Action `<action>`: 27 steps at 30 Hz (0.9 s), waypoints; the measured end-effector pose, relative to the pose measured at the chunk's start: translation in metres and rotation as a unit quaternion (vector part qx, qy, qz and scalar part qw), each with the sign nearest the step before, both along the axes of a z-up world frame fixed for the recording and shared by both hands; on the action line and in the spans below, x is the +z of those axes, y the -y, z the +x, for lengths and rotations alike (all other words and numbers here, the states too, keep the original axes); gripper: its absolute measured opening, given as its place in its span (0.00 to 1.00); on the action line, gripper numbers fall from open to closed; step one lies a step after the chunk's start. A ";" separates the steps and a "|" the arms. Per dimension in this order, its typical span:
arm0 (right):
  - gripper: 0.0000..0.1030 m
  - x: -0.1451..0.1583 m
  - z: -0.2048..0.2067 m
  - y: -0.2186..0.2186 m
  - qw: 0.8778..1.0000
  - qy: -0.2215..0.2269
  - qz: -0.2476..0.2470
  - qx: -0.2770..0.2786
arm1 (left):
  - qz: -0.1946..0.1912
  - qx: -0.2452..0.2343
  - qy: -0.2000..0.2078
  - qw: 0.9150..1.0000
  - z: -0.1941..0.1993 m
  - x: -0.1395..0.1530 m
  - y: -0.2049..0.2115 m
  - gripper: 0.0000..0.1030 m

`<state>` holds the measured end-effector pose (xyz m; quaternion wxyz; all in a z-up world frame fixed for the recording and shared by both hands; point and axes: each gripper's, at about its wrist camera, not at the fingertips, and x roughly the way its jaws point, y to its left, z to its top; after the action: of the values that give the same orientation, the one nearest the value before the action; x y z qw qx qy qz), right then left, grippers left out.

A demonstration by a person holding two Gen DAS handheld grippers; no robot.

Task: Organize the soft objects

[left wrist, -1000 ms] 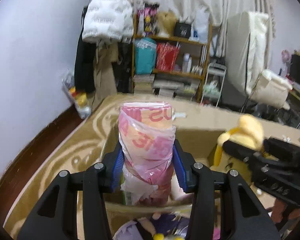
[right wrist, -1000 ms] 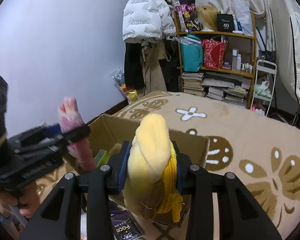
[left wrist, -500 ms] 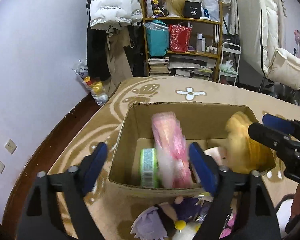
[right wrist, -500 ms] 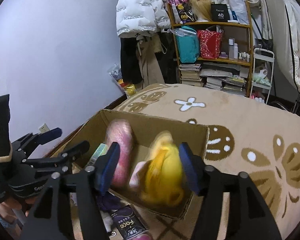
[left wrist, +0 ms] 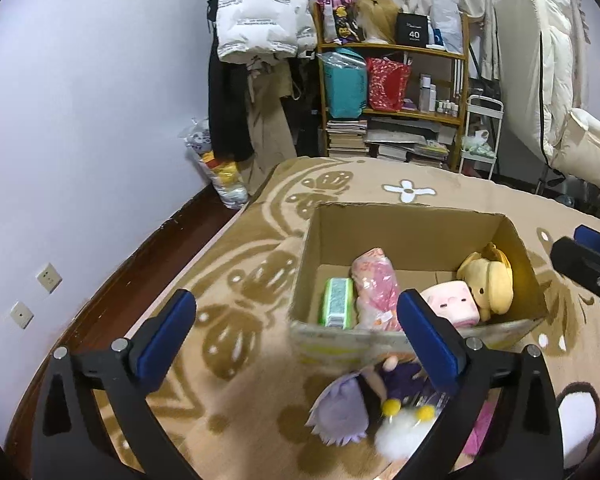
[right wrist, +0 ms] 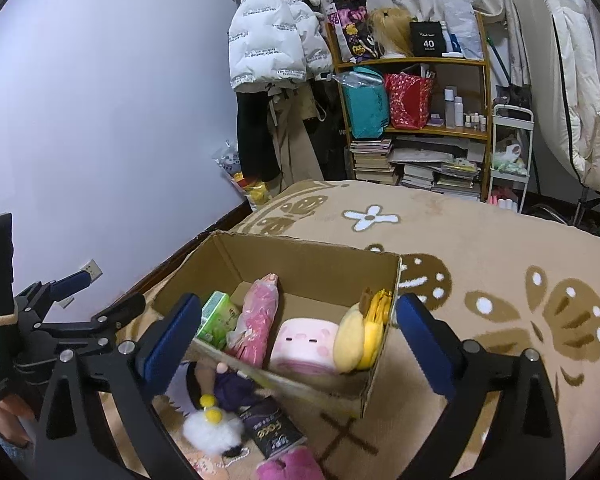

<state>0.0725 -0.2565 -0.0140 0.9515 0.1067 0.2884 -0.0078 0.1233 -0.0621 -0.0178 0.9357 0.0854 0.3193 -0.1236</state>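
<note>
Left hand-held gripper [left wrist: 296,334]: jaws opening, spread wide, nothing between the pads; it hangs over the rug, near-left of the box.
Right hand-held gripper [right wrist: 298,334]: jaws opening too, wide apart and empty; it looks down over the box's near wall.
Doll [left wrist: 356,404]: a purple-clad doll with a white pompom lies on the rug just in front of the box, not yet boxed. In the left view it sits low and right, by the right finger. In the right view [right wrist: 220,392] it sits low and left, under the left finger.
Other loose things: a dark packet [right wrist: 272,434] and a pink plush [right wrist: 290,468] lie nearer still, at the bottom edge of the right view.
Key relation: the doll lies near and below both grippers, between them. Its long axis runs roughly from the box toward the near side, though blur makes that uncertain. I judge the left hand-held gripper the closer, since the doll fills more of its view; either one must tilt down and draw back to reach it.
Box [left wrist: 416,220]: open cardboard, on the rug just beyond the doll.
In the box, left to right: green pack [right wrist: 218,316], pink bag [right wrist: 256,320], pink cube plush [right wrist: 304,346], yellow plush [right wrist: 364,334] against the right wall.
Rug [right wrist: 480,248]: tan with brown butterflies, running on to the far shelves.
</note>
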 end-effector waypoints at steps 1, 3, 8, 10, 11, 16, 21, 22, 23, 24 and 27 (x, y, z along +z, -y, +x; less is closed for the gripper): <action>0.99 0.002 -0.004 -0.001 1.000 0.000 0.000 -0.001 | 0.000 0.001 -0.001 1.000 -0.004 0.002 -0.004 0.97; 0.99 0.005 -0.013 -0.004 1.000 0.000 0.000 -0.001 | 0.001 0.003 -0.002 1.000 -0.010 0.006 -0.008 0.97; 0.99 0.011 -0.034 -0.009 1.000 -0.003 -0.003 -0.002 | 0.000 0.016 0.001 1.000 -0.029 0.009 -0.017 0.97; 0.99 0.012 -0.044 -0.012 1.000 -0.006 -0.007 -0.006 | 0.004 0.017 -0.002 1.000 -0.035 0.005 -0.019 0.97; 0.99 0.012 -0.047 -0.013 1.000 -0.007 -0.008 -0.006 | 0.007 0.017 -0.003 1.000 -0.036 0.004 -0.019 0.97; 0.99 0.008 -0.066 -0.020 1.000 -0.020 -0.004 -0.008 | 0.005 0.016 -0.011 1.000 -0.051 0.002 -0.022 0.97; 0.99 0.001 -0.078 -0.026 0.999 -0.035 -0.004 -0.009 | 0.004 0.014 -0.019 1.000 -0.062 0.001 -0.023 0.97; 0.99 -0.001 -0.081 -0.027 0.999 -0.036 0.001 -0.011 | 0.003 0.014 -0.021 1.000 -0.064 0.002 -0.024 0.97; 0.99 -0.003 -0.083 -0.028 0.999 -0.038 0.006 -0.011 | 0.001 0.016 -0.021 1.000 -0.065 0.002 -0.025 0.97; 0.99 -0.006 -0.085 -0.029 0.999 -0.043 0.010 -0.010 | -0.003 0.018 -0.021 1.000 -0.067 0.002 -0.026 0.97; 0.99 -0.015 -0.088 -0.033 0.998 -0.056 0.012 -0.005 | -0.007 0.019 -0.027 0.999 -0.069 0.002 -0.028 0.97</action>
<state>-0.0155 -0.2231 -0.0287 0.9325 0.1190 0.3407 -0.0155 0.0541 -0.0344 -0.0157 0.9293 0.0697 0.3455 -0.1102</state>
